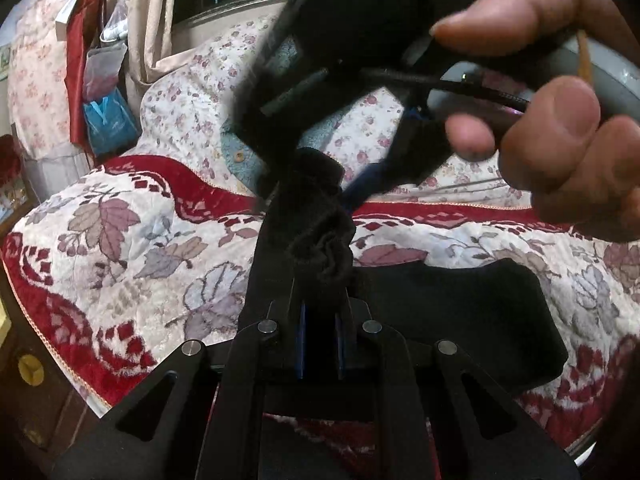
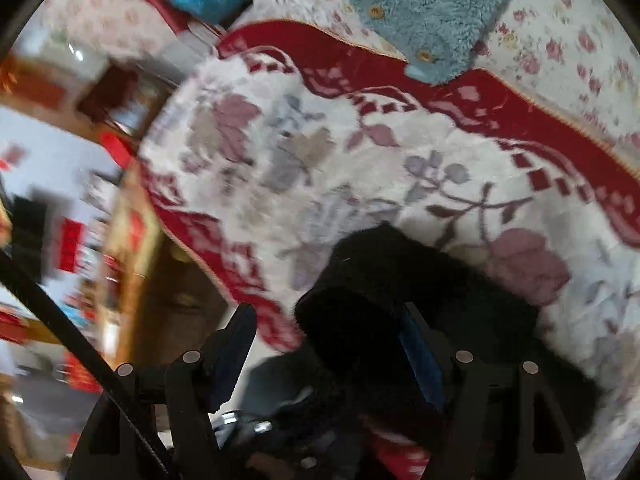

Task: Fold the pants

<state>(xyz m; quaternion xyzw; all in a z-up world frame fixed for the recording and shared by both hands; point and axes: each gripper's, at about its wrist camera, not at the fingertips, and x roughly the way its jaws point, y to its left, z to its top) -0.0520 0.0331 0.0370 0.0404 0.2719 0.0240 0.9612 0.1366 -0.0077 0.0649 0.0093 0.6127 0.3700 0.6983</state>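
The bed (image 1: 132, 248) under its red-and-white leaf blanket (image 2: 304, 152) carries the work, and the black pants (image 1: 460, 304) are only partly down on it: one dark mass lies on the blanket near the edge, while a bunched end rises off it into my left gripper (image 1: 320, 304), whose fingers are closed tight on that gathered cloth. I judge the fold as barely begun, since nothing shows a flat, squared layer yet and the fabric is rumpled and lifted. My right gripper (image 2: 328, 344) hangs over the same dark heap with its fingers spread apart; cloth lies between and against the right-hand one, but I cannot say it is pinched. Left to do, as I read it: spread the pants flat, lay the legs together, then fold over.
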